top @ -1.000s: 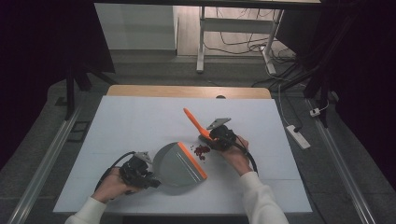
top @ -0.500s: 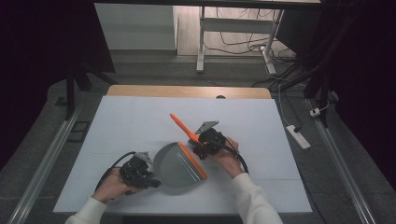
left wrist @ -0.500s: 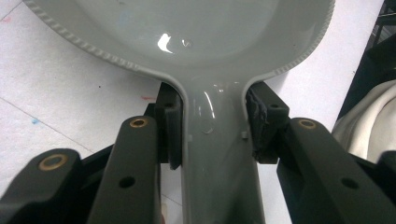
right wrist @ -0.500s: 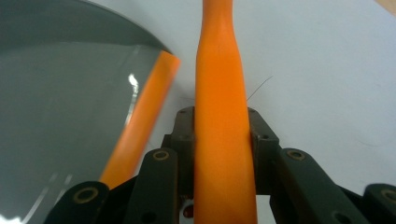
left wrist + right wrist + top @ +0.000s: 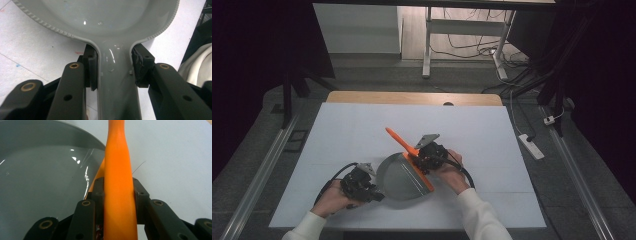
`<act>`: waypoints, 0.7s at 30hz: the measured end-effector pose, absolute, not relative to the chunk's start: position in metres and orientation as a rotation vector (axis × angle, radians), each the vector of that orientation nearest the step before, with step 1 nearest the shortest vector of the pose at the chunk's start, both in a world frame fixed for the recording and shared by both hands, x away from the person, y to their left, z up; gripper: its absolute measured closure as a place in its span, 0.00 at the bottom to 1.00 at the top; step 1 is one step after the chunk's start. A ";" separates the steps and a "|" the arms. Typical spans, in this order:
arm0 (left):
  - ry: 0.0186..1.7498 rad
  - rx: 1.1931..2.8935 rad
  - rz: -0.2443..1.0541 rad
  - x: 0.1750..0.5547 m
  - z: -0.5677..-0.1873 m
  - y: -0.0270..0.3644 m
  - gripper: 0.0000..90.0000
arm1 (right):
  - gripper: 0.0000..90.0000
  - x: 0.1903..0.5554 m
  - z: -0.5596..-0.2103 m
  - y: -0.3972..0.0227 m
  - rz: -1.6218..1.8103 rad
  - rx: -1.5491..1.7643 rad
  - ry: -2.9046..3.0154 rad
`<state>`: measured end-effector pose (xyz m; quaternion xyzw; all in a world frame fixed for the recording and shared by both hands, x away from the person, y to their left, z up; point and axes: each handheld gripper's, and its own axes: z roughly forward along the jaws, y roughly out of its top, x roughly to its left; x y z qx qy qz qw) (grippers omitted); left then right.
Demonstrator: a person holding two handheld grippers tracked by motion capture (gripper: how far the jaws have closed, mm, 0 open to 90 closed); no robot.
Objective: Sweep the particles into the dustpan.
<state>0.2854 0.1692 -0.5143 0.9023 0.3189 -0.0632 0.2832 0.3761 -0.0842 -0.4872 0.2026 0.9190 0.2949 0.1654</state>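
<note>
White sheeting covers the table [image 5: 362,130], with a strip of bare wood along its far edge; beyond it the room is dim, a grey floor strewn with cables and the legs of another desk.

Near the table's front edge, the left gripper [image 5: 373,189] is clamped on the handle of one grey dustpan [image 5: 404,176]. In the left gripper view, its two black pads press the handle's sides just below where it flares into the pan [image 5: 100,15], whose rim is ribbed and whose inside is glossy. The left hand [image 5: 334,197] holds that gripper just left of the dustpan, a white sleeve running back off the front edge.

The right gripper [image 5: 418,156] sits at the dustpan's far right side, closed on one orange brush handle [image 5: 398,139]. In the right gripper view the jaws pinch the orange handle [image 5: 118,195] on both sides, and the handle runs straight up the middle, with the grey pan just beside it on the left and bare white table on the right. From above, the handle slants away from the dustpan toward the table's far left, while an orange strip lies along the pan's right edge. The right hand [image 5: 452,172] grips from the dustpan's right.

Count: one dustpan, one orange brush, two grippers, two hands. A white power strip [image 5: 532,146] lies on the floor, well right of the dustpan.
</note>
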 end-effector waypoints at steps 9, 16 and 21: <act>0.852 2.420 -0.170 0.286 -0.515 0.169 0.69 | 0.78 0.370 -0.487 -0.080 0.856 0.547 2.620; 0.855 2.417 -0.173 0.285 -0.515 0.169 0.69 | 0.78 0.364 -0.483 -0.075 0.928 0.527 2.649; 0.851 2.420 -0.173 0.286 -0.515 0.169 0.69 | 0.78 0.364 -0.470 -0.082 1.005 0.538 2.624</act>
